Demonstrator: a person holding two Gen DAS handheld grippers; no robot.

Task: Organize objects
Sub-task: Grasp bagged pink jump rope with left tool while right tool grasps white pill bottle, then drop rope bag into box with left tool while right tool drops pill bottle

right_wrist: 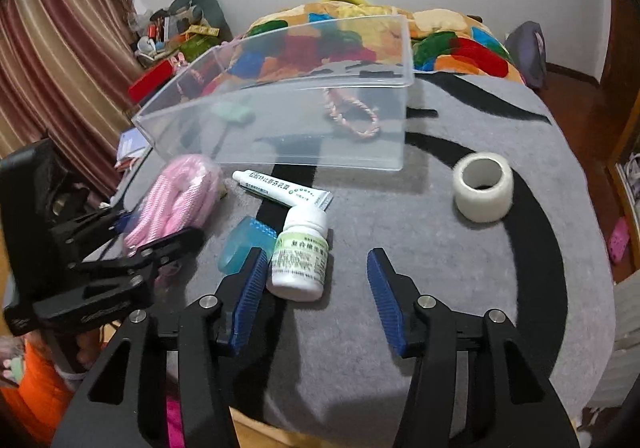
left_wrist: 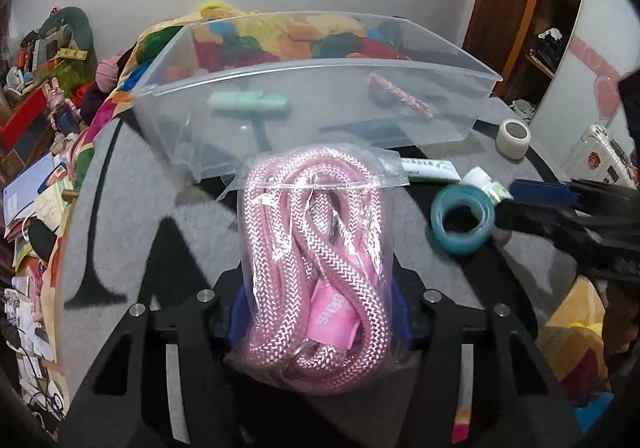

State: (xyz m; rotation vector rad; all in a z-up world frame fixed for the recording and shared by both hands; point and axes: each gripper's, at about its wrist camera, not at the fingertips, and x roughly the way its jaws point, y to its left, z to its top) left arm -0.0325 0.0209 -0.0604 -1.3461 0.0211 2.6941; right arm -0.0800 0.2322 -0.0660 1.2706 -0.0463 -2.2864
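A clear bag of coiled pink rope (left_wrist: 316, 264) lies on the grey mat, and my left gripper (left_wrist: 318, 312) is shut on it, blue pads pressing both sides. The right wrist view shows the same bag (right_wrist: 180, 200) in the left gripper (right_wrist: 160, 226). My right gripper (right_wrist: 317, 254) is open over the mat. A white pill bottle (right_wrist: 300, 260) lies on its side against the inner face of its left finger, the right finger well apart. A blue tape ring (right_wrist: 244, 244) sits just left of that finger. Behind stands a clear plastic bin (right_wrist: 280, 120).
The bin holds a green item (left_wrist: 248, 102) and a pink braided cord (left_wrist: 400, 96). A white ointment tube (right_wrist: 280, 188) lies in front of the bin, a white tape roll (right_wrist: 484, 186) to the right. A colourful blanket (right_wrist: 460, 44) and floor clutter lie beyond the round mat (right_wrist: 440, 288).
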